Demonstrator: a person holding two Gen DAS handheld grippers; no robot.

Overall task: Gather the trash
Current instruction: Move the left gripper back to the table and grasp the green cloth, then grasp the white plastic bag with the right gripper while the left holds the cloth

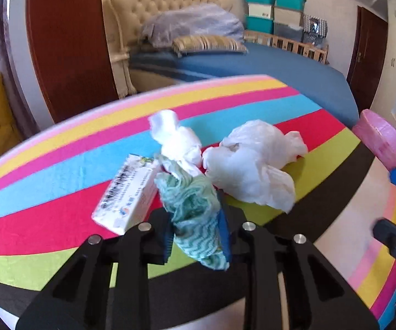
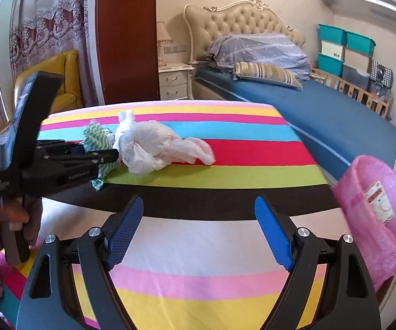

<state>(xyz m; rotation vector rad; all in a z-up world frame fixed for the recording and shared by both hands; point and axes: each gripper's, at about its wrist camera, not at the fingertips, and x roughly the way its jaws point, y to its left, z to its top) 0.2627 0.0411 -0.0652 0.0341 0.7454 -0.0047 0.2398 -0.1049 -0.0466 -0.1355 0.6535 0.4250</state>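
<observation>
Now the left claw (image 1: 196, 236) is pinching a crumpled green-and-white wavy-patterned cloth (image 1: 195, 209) between its blue pads, at the near part of the rainbow-striped tabletop (image 1: 60, 170). Just beside the cloth, on its left in the left wrist view, a small white printed cardboard box (image 1: 127, 192) lies tilted on the red stripe. Behind the cloth sits a crumpled white tissue wad (image 1: 174, 137), touching or nearly touching it, and to the right lies a larger crumpled translucent white plastic bag (image 1: 255, 162), spread across the red and lime stripes.

From the right wrist view, the left claw reaches in from the left, held by a person's hand (image 2: 8, 220), with the green cloth bunched at its tip and the white plastic bag close beside it. The right claw (image 2: 199, 228) hangs spread wide with nothing between its blue pads (image 2: 274, 233), in front of the near black edge of the tabletop. A bin lined with a pink plastic bag (image 2: 379, 214) stands at the right, off the tabletop's end, with a printed wrapper inside. A bed with a blue sheet (image 2: 321, 115) lies beyond.
</observation>
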